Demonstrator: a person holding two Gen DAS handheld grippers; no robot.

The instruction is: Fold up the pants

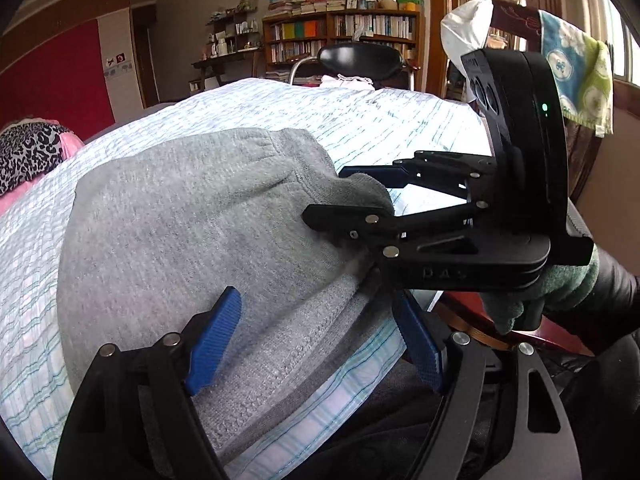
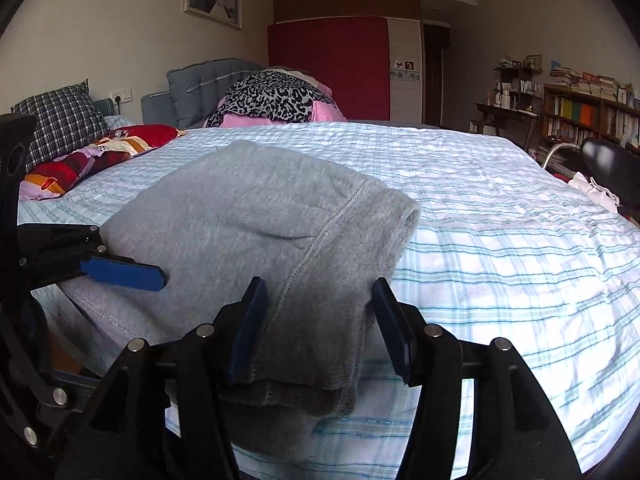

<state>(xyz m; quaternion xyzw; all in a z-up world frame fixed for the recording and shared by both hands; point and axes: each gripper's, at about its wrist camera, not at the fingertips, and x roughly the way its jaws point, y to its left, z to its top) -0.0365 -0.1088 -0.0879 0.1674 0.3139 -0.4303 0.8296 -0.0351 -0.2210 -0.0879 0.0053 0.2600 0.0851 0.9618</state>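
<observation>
1. Lying folded on the bed (image 2: 500, 216), the grey pants (image 2: 256, 216) are sitting near the front edge, with some fabric hanging over that edge toward you.
2. Long axis is running roughly away from you, front edge toward the pillows; in the right wrist view the rolled, seamed end is pointing to the right.
3. Your left gripper (image 1: 316, 344) is sitting wide open w/ blue pads straddling the near fabric; nothing clamped.
4. Your right gripper (image 2: 322, 328) is also spread, pads either side of the hanging fold. Can't tell from its own cam if it's pinching; in the left wrist view its fingers are bracketing a bunched corner of cloth.
5. Bed surface is a light blue plaid sheet, wrinkled.
6. Room: leopard-print blanket (image 2: 272, 98) and checked pillow (image 2: 60, 120) at the far end, red panel (image 2: 328, 68) behind, bookshelf (image 1: 340, 36) and black chair (image 1: 360, 60) past the bed.
</observation>
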